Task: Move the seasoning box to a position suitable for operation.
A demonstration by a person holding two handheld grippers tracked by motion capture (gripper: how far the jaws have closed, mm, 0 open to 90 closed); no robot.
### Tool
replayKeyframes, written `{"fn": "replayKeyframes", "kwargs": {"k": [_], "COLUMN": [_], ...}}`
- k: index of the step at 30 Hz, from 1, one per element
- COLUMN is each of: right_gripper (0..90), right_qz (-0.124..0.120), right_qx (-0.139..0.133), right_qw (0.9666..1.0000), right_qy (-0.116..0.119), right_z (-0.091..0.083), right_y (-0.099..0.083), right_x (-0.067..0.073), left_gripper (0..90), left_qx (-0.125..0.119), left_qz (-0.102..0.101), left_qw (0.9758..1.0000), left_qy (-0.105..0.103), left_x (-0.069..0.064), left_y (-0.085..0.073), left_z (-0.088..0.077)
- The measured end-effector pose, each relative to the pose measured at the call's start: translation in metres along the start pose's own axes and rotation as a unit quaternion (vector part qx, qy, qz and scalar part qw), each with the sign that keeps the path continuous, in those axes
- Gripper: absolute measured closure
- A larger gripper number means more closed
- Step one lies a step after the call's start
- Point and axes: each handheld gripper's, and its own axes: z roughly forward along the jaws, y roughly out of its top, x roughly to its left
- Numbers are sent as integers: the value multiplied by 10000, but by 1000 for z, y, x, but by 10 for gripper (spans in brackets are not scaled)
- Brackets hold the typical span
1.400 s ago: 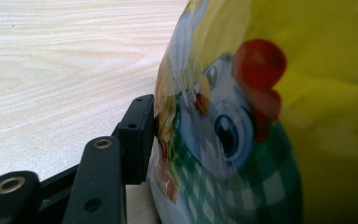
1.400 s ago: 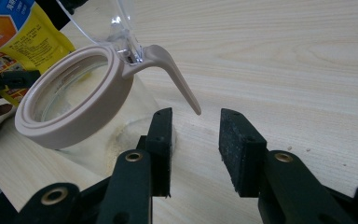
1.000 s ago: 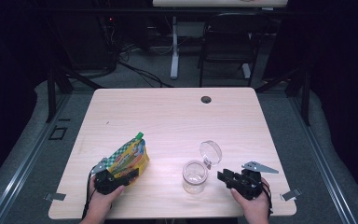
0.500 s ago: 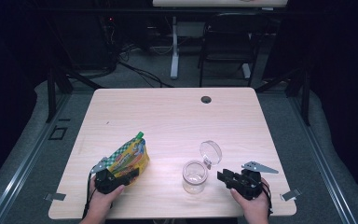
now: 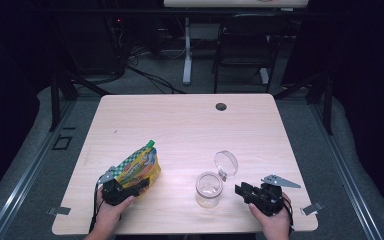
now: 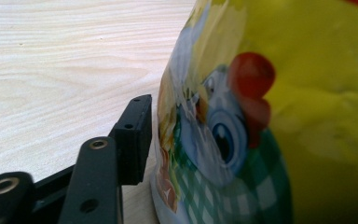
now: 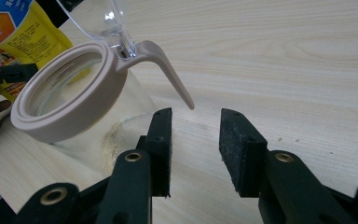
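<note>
A yellow and green snack pouch (image 5: 140, 168) with a green cap stands tilted at the table's front left. My left gripper (image 5: 131, 188) is shut on its lower end. In the left gripper view the pouch (image 6: 270, 116) sits against one black finger (image 6: 134, 135), and the other finger is hidden behind it. A clear glass jar (image 5: 209, 189) with a beige rim stands at front centre, its clear lid (image 5: 226, 162) flipped up. My right gripper (image 7: 196, 135) is open just right of the jar (image 7: 70, 88), below the lid's beige tab (image 7: 170, 72), with nothing between its fingers.
The light wooden table (image 5: 190, 125) has a round cable hole (image 5: 221, 106) near its far edge. Beyond the table stand a chair and desk legs on a dark floor. A few crumbs lie on the wood by the right gripper (image 5: 242, 191).
</note>
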Motion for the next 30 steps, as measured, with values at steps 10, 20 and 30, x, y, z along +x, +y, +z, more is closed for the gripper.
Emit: {"fn": "replayKeyframes", "kwargs": {"k": [10,20,30], "right_gripper": [648,648,645], "right_qz": [25,-15,-6], "right_qx": [-119,-85,-91], "right_qw": [9999,10000,10000], "right_qy": [-44,-45,-41], "right_z": [-11,-8,-8], "right_y": [-3,-3,-3], "right_x": [-3,-1,-1], "left_gripper": [582,605,612], "left_qx": [-109,-4,119], "left_qz": [76,310,317], "left_qw": [9998,9993,9994], "left_qy": [143,217,42], "left_x": [-1,-5,-4], "left_y": [2,5,11], "left_z": [2,2,0]}}
